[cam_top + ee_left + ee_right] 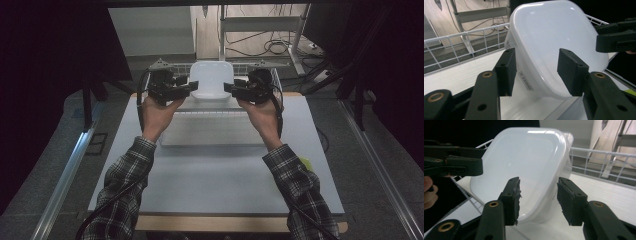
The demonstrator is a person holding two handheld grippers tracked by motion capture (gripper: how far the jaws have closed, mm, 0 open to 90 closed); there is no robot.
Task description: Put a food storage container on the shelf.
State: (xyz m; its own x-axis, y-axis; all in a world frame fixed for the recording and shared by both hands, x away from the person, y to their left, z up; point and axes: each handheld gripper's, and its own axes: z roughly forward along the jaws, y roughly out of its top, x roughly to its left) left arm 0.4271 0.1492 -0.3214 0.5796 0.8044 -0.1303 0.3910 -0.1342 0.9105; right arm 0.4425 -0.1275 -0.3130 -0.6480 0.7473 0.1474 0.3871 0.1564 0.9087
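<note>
A: Where is the white, rounded-square plastic tub (212,79) seen?

B: It is tilted inside the white wire basket (276,82), leaning on its edge, bottom turned toward the person.

A: How are the 2 grippers set?

B: The left gripper (192,86) is placed at the tub's left edge, the right gripper (227,88) at its right edge. Both are parted; the tub's edges sit between the pads, ungripped.

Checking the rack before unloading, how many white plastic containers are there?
1. The white plastic container stands tilted in the wire rack, between the two grippers; anything behind it would be hidden.
</note>
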